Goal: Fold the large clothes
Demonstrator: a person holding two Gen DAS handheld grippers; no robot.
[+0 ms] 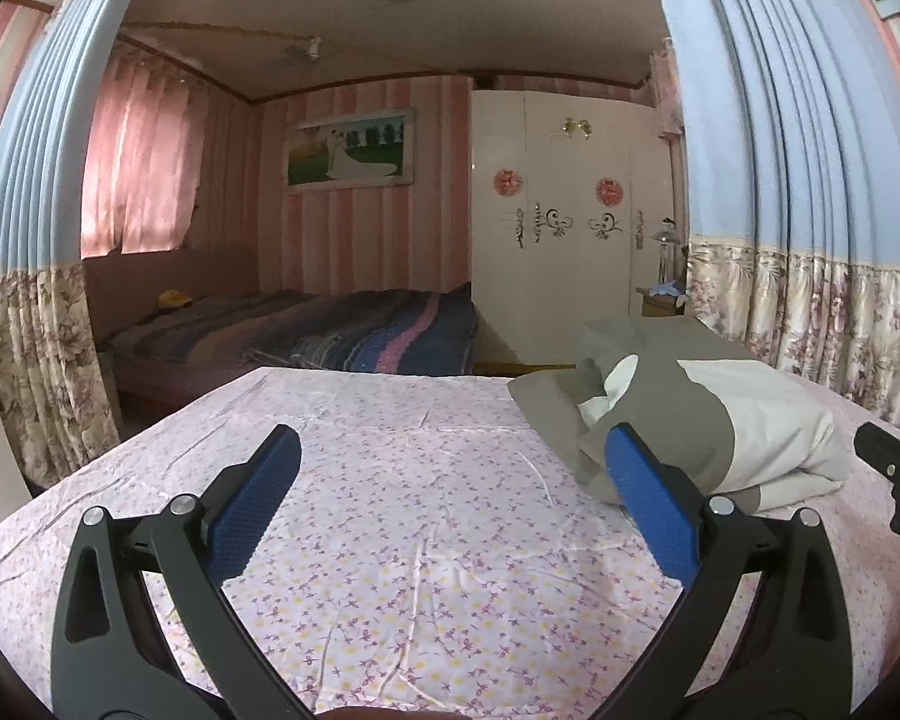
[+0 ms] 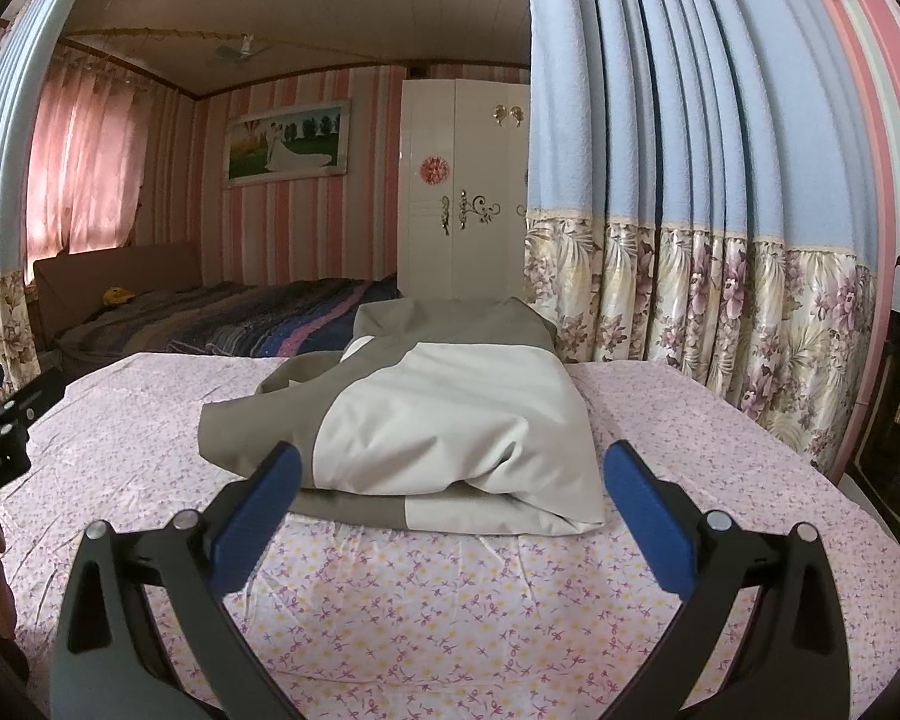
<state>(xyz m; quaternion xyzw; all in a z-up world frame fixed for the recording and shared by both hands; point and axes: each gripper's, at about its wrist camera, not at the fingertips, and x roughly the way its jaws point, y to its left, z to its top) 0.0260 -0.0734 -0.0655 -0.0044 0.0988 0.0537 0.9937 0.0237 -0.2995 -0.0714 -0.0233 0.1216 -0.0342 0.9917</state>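
A folded garment in grey-brown and cream lies on the floral pink sheet, just ahead of my right gripper. The right gripper is open and empty, its blue pads short of the garment's near edge. In the left wrist view the same garment lies to the right, behind the right fingertip. My left gripper is open and empty above the bare sheet. Each gripper shows at the edge of the other's view: the right one and the left one.
Blue curtains with floral hems hang close behind the garment on the right. Beyond the sheet's far edge stand a second bed with a striped cover and a white wardrobe. A dark appliance stands at far right.
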